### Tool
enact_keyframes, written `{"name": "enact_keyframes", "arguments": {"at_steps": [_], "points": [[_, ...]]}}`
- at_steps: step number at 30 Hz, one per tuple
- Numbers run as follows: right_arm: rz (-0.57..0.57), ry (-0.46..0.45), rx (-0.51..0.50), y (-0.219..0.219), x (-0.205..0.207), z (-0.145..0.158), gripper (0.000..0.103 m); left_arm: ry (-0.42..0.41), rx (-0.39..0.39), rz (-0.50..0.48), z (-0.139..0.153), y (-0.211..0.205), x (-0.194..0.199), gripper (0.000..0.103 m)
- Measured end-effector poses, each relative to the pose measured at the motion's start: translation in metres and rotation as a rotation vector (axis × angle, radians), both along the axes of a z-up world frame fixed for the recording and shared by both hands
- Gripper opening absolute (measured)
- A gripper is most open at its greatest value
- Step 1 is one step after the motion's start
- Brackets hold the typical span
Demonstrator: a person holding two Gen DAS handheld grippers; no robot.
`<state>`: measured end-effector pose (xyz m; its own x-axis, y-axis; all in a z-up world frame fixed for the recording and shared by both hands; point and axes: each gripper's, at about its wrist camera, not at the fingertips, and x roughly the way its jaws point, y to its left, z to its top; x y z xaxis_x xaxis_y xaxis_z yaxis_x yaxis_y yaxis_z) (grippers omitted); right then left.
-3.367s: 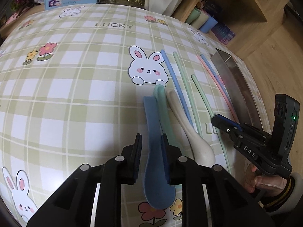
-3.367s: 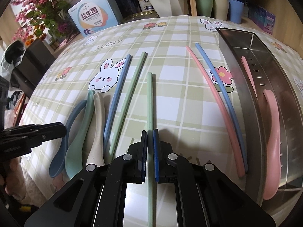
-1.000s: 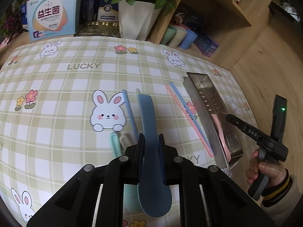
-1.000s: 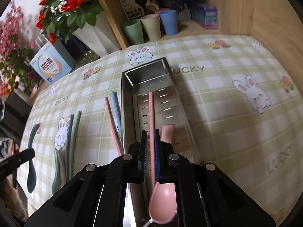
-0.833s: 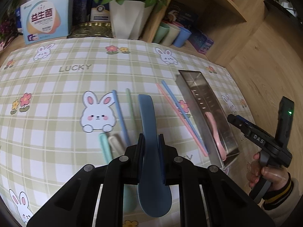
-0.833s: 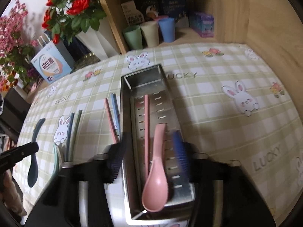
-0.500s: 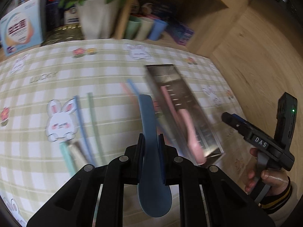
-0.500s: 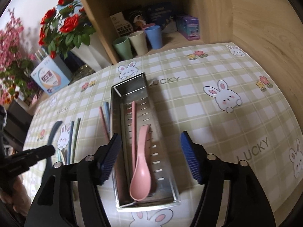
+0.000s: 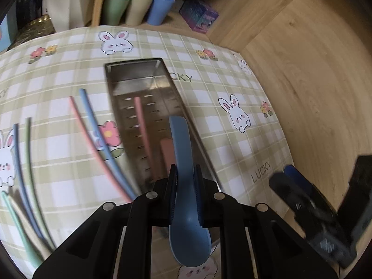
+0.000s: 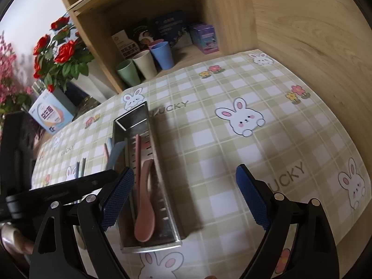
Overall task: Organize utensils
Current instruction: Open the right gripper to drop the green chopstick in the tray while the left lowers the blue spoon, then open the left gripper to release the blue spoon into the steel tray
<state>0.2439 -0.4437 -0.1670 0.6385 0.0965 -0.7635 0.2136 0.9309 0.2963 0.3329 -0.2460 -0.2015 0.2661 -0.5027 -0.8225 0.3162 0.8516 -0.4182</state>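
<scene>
- Two tools work over one surface (image 10: 232, 153), covered with a green checked cloth with rabbits.
- A long steel tray (image 10: 173, 229) lies on it; inside are a pink spoon (image 10: 144, 211) and a pink chopstick (image 10: 137, 153).
- Left tool (image 9: 185, 191) is closed on a blue spoon (image 9: 183, 174), the handle pointing forward above the tray; a second ago the spoon was above the loose utensils, so it has been carried across and, I judge, only needs lowering and releasing.
- Right tool (image 10: 186, 197) has just been opening; its pads stand wide apart with nothing between them, beside the tray. I think it has finished a delivery.
- Several pieces are not yet sorted: a pink and a blue chopstick (image 9: 97, 137) just beside the tray, and more chopsticks and spoons (image 9: 18, 200) further left.
</scene>
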Motion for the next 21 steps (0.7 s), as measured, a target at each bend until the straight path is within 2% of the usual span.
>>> {"name": "enact_keyframes", "arguments": {"at_steps": [5,13,19,21], "points": [[-0.034,0.013,0.004,-0.014,-0.005,-0.004,0.086,0.063,0.029,0.031,-0.022,-0.012,0.007,0.014],[-0.057,0.015,0.022,-0.02,-0.006,-0.005,0.086,0.064,0.08,-0.007,-0.036,-0.022,0.001,0.014],[-0.05,0.015,0.02,-0.014,-0.008,-0.003,0.086,0.051,0.072,-0.029,-0.028,-0.02,-0.004,0.014],[-0.051,0.011,0.019,-0.013,-0.01,-0.001,0.086,0.028,0.055,-0.038,-0.02,-0.014,-0.007,0.018]]}}
